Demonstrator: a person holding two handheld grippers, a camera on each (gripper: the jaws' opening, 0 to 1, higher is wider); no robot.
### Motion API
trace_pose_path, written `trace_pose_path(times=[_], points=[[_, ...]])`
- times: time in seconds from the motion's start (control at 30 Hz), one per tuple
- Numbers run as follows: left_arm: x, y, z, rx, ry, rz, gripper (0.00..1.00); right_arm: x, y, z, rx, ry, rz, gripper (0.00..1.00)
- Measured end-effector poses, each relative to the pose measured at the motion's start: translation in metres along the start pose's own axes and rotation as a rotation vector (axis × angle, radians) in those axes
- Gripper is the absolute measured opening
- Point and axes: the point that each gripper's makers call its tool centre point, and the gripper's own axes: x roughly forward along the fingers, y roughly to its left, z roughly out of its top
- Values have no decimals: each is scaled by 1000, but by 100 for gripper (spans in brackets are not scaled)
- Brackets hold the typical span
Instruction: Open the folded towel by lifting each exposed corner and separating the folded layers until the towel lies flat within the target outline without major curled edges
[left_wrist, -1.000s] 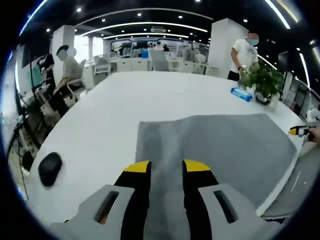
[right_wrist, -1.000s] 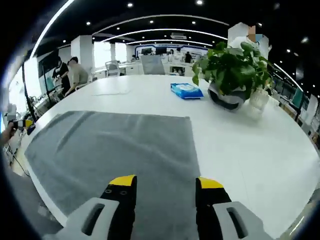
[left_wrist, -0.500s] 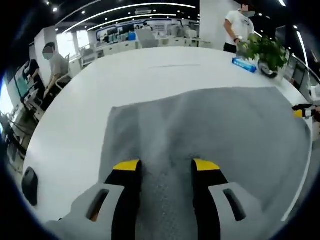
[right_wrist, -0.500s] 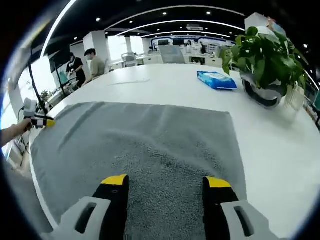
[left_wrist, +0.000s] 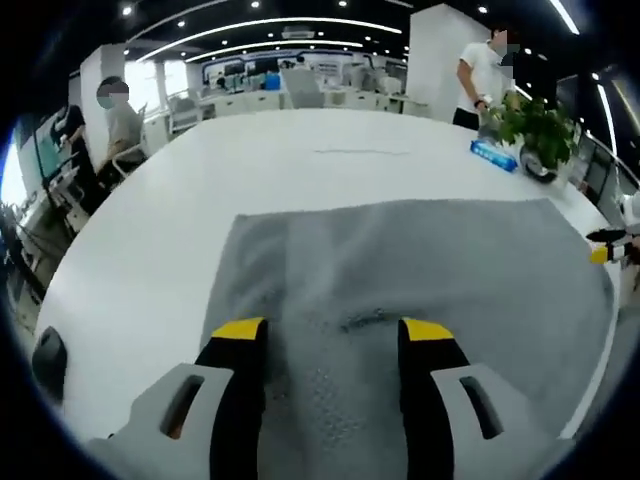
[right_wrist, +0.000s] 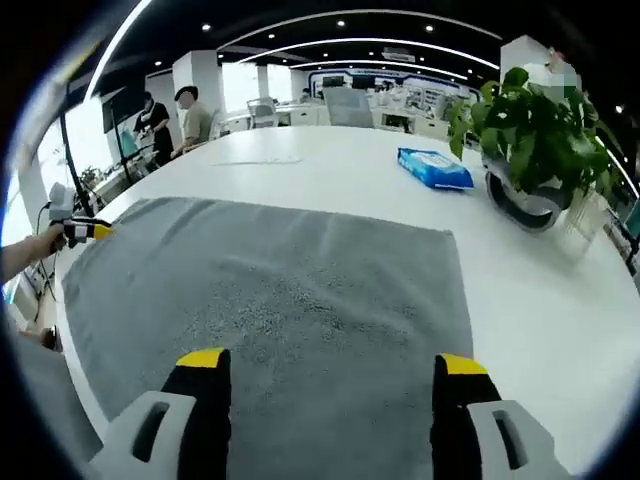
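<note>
The grey towel (left_wrist: 420, 260) lies spread on the white counter (left_wrist: 180, 210), its long axis running side to side between the two hands, and it looks close to flat, with a soft ridge and a small pucker (left_wrist: 365, 320) just ahead of the left gripper (left_wrist: 333, 328). Both pairs of fingers stand apart and hold nothing, the right gripper (right_wrist: 330, 362) opened wider, each hovering low over its own end of the near edge with cloth directly beneath and ahead. The left gripper is nearer the pucker, so any last smoothing probably falls to it.
</note>
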Motion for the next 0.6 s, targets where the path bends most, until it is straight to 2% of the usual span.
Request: trace_pose_path(times=[0.03,0.07,0.1,0.17,0.2,0.23,0.3,0.33,0.37,0.4,0.43,0.47,0.5,0.53,0.6], points=[[-18,-1,0,-22,-22,11,53,-9,4,-4,11,5,12,72],[-22,-2,-1,-27,-27,10,52,-19,7,-10,38,13,27,71],[-38,-8,-10,-26,-10,-3,50,-27,15,-16,88,32,51,67],[-63,-17,-35,-6,28,13,46,-39,26,-30,124,76,62,48],[-66,-19,-41,13,38,8,45,-41,29,-39,109,101,57,44],[-74,-20,-57,42,85,17,46,-43,33,-47,101,130,54,43],[-82,-24,-69,37,87,19,44,-44,40,-68,99,201,54,41],[-86,-24,-81,26,116,26,44,-43,43,-75,110,217,62,38],[-86,-23,-84,32,126,31,44,-43,44,-82,123,238,55,37],[-88,-22,-97,81,168,40,45,-43,46,-90,111,263,63,38],[-89,-20,-102,104,181,54,47,-43,47,-94,106,272,61,39],[-89,-21,-105,120,178,51,50,-44,47,-89,78,253,63,40],[-88,-22,-97,153,116,42,50,-44,46,-89,87,261,65,41],[-92,-22,-102,117,150,42,50,-44,46,-90,83,265,66,42],[-95,-21,-103,145,153,38,52,-46,45,-92,67,268,72,42]])
